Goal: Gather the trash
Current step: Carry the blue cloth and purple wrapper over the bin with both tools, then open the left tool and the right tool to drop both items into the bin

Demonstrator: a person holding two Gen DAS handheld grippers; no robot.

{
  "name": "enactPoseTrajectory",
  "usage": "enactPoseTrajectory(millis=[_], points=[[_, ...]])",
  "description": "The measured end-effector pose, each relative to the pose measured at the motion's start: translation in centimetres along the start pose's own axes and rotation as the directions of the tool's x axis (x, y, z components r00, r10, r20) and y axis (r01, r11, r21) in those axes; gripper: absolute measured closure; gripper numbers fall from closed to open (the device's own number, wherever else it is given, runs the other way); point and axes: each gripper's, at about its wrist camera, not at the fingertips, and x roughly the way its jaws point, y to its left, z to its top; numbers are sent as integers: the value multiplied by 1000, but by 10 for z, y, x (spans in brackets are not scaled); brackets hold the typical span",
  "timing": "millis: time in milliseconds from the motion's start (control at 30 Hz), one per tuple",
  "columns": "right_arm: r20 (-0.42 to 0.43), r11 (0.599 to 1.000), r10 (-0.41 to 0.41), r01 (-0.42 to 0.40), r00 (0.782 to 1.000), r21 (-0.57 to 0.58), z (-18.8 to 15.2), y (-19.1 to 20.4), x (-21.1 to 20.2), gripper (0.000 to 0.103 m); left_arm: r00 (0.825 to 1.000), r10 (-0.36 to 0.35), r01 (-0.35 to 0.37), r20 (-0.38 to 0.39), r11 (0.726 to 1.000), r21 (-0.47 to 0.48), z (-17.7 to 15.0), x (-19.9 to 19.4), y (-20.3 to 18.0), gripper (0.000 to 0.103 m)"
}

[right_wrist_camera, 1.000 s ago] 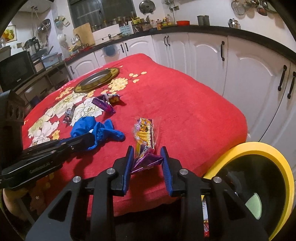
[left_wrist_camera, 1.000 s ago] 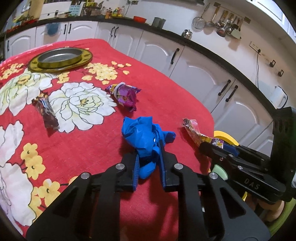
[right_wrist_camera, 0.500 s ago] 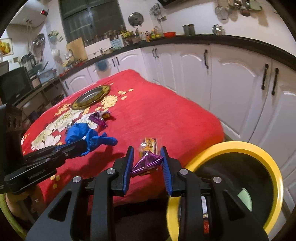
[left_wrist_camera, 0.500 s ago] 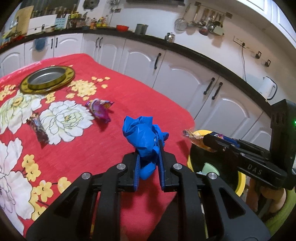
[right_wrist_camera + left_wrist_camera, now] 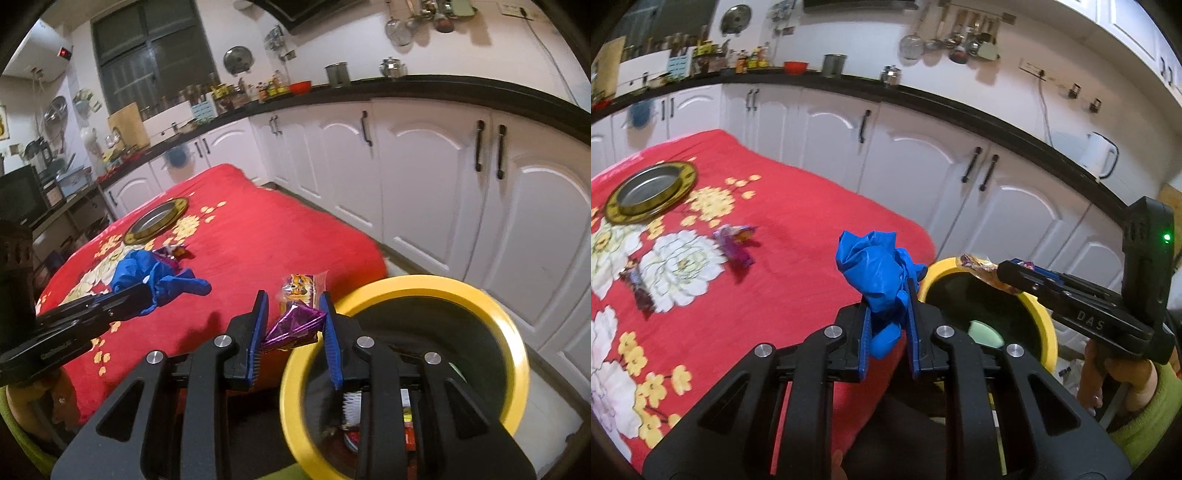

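**Where things sit**

We see the table [image 5: 798,206] to the left, with the bin [image 5: 402,291] just past its near right corner, on the floor. On the table, the dish [image 5: 650,192] lies at the far left; nearer to us lie two wrappers [image 5: 733,247], one [image 5: 637,284] left of the other. Behind the table and bin run the cabinets [image 5: 916,162], under a counter [image 5: 849,83]. Our left gripper [image 5: 888,325] holds a glove [image 5: 877,266] at the table's edge beside the bin; our right gripper [image 5: 293,325] holds a packet [image 5: 299,317] at the bin's rim.
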Motion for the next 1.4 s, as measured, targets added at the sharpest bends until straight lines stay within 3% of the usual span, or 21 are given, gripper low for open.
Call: enactPoseTrajectory(millis=[567,933,1400], points=[[72,988,-120,111,990,110,0,-67,-45,76,994,-103,109,-45,979,171,5,24,-81,93],[49,978,-140,131,989,161,-7,-90,-51,76,984,-139,163,-110,956,245,-8,45,-117,93],[-1,969,-135,132,991,210,-15,-112,-38,75,967,-152,207,-205,937,282,-24,77,-135,92]])
